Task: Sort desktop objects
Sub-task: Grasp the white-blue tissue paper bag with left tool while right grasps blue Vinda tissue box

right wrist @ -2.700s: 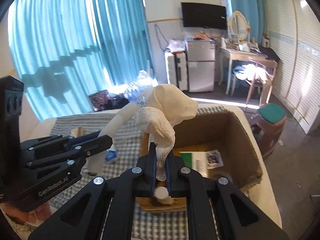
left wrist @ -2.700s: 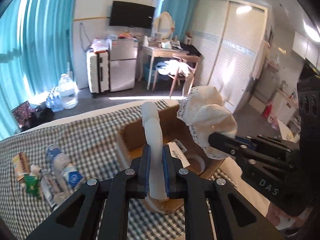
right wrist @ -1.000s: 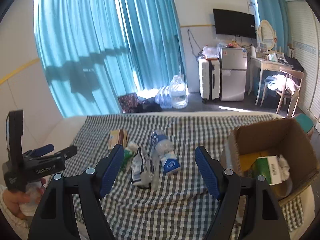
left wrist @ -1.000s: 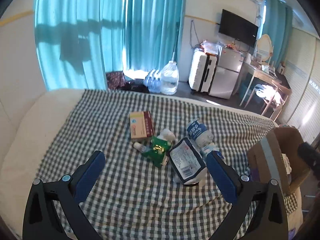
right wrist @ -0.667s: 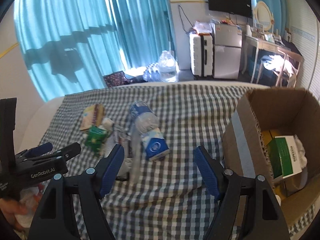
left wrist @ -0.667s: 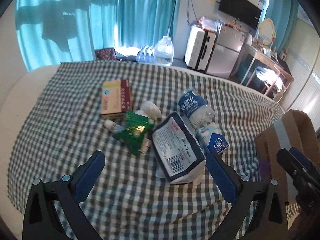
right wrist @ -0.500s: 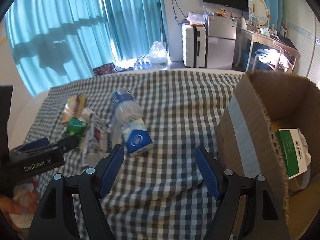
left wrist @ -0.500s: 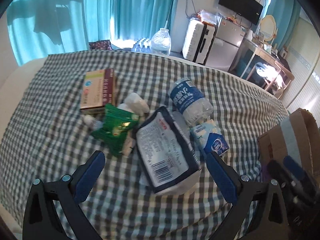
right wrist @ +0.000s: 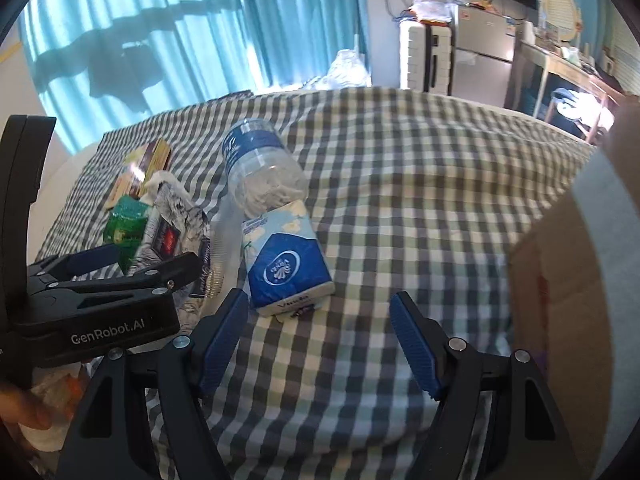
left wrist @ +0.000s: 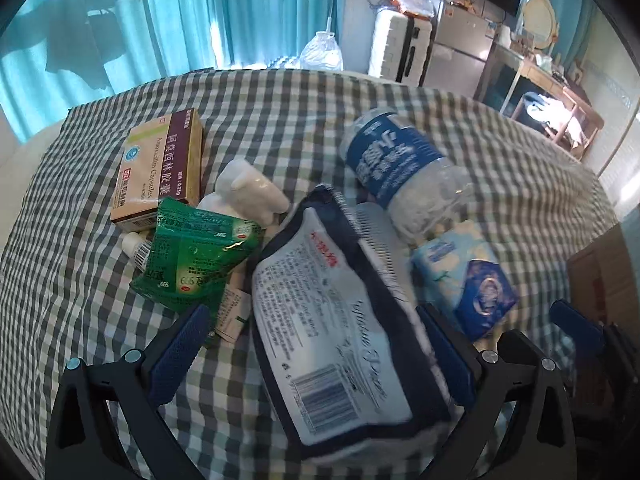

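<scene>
A pile lies on the checked cloth (left wrist: 304,120): a dark blue and white wipes pack (left wrist: 332,340), a blue-labelled water bottle (left wrist: 400,176), a blue tissue pack (left wrist: 468,280), a green sachet (left wrist: 192,256) and a tan medicine box (left wrist: 160,168). My left gripper (left wrist: 312,344) is open low over the wipes pack, which shows between its fingers. My right gripper (right wrist: 318,336) is open over bare cloth, with the tissue pack (right wrist: 288,264) just ahead of its left finger and the bottle (right wrist: 260,168) beyond. The left gripper (right wrist: 100,280) shows at that view's left.
A cardboard box (right wrist: 560,260) stands close on the right, also at the left wrist view's right edge as the cardboard box (left wrist: 604,280). A small white soft lump (left wrist: 248,192) and a small white tube (left wrist: 134,246) lie in the pile. A hand (right wrist: 24,408) holds the left gripper.
Both grippers, earlier shut on a cream soft toy over the box, are open and empty. Over the last second both have sunk toward the pile, which looms larger.
</scene>
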`<state>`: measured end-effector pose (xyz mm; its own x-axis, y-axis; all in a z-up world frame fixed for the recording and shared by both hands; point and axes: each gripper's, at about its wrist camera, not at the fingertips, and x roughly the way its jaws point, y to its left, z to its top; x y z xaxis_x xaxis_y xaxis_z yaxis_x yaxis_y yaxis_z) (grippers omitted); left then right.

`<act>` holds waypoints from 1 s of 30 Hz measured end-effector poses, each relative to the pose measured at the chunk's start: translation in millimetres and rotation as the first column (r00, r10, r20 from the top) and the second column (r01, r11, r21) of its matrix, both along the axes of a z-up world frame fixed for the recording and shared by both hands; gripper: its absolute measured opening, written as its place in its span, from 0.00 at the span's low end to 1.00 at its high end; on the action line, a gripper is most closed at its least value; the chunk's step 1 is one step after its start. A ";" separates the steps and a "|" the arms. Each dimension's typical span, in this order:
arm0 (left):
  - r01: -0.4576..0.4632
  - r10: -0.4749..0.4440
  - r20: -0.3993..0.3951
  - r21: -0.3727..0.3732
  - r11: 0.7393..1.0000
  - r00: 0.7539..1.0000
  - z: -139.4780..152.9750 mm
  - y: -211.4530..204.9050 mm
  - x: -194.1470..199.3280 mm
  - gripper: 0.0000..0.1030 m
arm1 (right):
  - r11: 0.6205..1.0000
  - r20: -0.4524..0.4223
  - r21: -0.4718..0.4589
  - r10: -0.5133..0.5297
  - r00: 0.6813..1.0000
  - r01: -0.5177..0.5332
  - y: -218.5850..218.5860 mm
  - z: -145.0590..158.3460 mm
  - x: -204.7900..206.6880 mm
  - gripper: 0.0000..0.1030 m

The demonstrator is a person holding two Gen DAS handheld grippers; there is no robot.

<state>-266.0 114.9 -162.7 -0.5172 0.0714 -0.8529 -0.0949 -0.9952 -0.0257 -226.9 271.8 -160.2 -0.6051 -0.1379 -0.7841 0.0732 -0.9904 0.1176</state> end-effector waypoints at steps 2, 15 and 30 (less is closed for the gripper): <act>-0.012 0.012 0.018 0.012 1.000 1.000 -8.0 -6.5 -5.3 1.00 | 1.000 0.018 0.000 0.020 1.000 -0.020 -3.6 -8.5 -9.4 0.71; 0.066 -0.066 0.003 0.037 0.997 0.998 -9.1 -19.7 -6.7 0.28 | 0.995 0.073 0.094 0.038 0.997 -0.045 -28.7 -33.2 -43.3 0.54; 0.038 -0.036 -0.040 0.034 0.999 0.999 52.3 -43.4 46.1 0.28 | 0.999 0.034 -0.032 0.005 0.999 -0.004 -26.0 33.9 17.6 0.51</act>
<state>-219.8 71.6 -110.4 -0.5472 0.1202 -0.8283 -0.1333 -0.9895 -0.0555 -209.2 245.8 -126.2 -0.5772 -0.1661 -0.7995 0.0732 -0.9857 0.1520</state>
